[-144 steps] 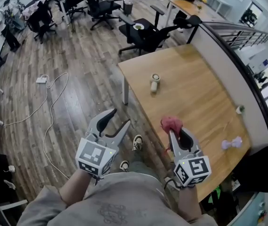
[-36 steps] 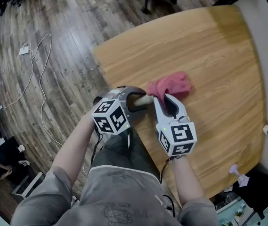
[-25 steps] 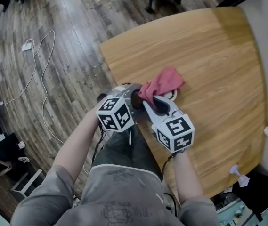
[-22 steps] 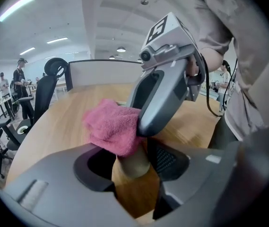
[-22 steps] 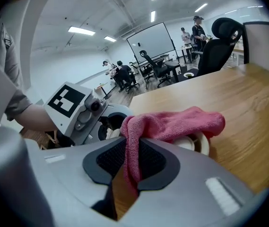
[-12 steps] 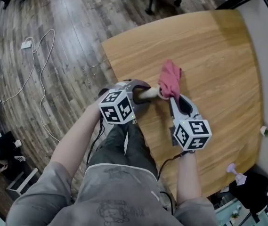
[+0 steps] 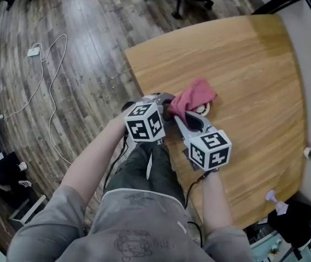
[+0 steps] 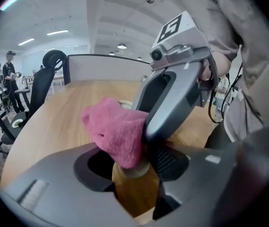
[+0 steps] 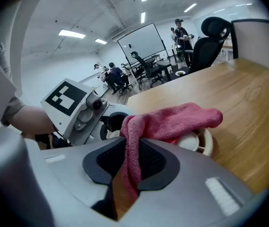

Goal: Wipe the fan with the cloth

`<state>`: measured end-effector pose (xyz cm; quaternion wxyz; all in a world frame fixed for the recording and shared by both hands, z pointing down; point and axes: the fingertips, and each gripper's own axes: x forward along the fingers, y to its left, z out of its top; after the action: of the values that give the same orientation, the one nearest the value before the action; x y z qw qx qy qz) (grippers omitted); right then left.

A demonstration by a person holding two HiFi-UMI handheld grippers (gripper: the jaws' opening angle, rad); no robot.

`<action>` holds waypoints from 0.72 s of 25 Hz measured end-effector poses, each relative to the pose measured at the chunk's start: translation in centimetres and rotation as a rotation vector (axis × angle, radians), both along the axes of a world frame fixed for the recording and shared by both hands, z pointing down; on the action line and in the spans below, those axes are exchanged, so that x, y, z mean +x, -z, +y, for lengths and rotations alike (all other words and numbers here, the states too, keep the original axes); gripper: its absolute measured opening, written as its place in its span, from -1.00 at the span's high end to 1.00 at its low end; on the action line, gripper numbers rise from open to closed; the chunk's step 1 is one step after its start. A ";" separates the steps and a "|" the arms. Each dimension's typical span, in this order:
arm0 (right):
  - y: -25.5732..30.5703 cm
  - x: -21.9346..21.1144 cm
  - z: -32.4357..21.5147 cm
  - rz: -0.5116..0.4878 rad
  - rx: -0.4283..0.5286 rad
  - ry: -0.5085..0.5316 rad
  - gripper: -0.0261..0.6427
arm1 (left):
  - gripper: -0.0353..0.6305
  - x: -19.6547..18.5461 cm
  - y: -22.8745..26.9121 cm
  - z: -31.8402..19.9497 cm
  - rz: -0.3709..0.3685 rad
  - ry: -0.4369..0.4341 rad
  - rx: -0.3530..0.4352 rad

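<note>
Handheld fan (image 9: 199, 142), round cream head; left gripper (image 8: 133, 168) clamps its tan cylindrical handle. Fuzzy pink cloth (image 9: 172, 122), pinched by right gripper (image 9: 130, 162), drapes fan.

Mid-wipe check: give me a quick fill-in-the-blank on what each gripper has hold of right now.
1. The right gripper is shut on a ____ cloth.
2. The left gripper grips the fan by its ____.
3. The surface under the fan's head is a wooden ____.

Missing words: pink; handle; table.
</note>
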<state>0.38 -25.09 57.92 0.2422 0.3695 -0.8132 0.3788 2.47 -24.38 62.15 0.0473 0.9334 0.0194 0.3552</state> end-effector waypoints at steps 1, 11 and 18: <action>-0.1 -0.4 -0.2 -0.012 -0.013 0.015 0.67 | 0.28 0.0 0.0 -0.1 0.000 -0.001 -0.005; 0.4 2.7 0.0 0.006 -0.039 0.010 0.67 | 0.28 -0.2 0.0 0.0 0.005 -0.003 0.009; 1.0 12.4 -1.2 0.186 0.040 -0.331 0.67 | 0.28 -0.2 0.0 0.2 0.001 -0.006 0.002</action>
<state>12.77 -26.27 56.90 0.2432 0.5365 -0.7228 0.3614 2.23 -24.21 62.16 0.0454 0.9336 0.0221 0.3548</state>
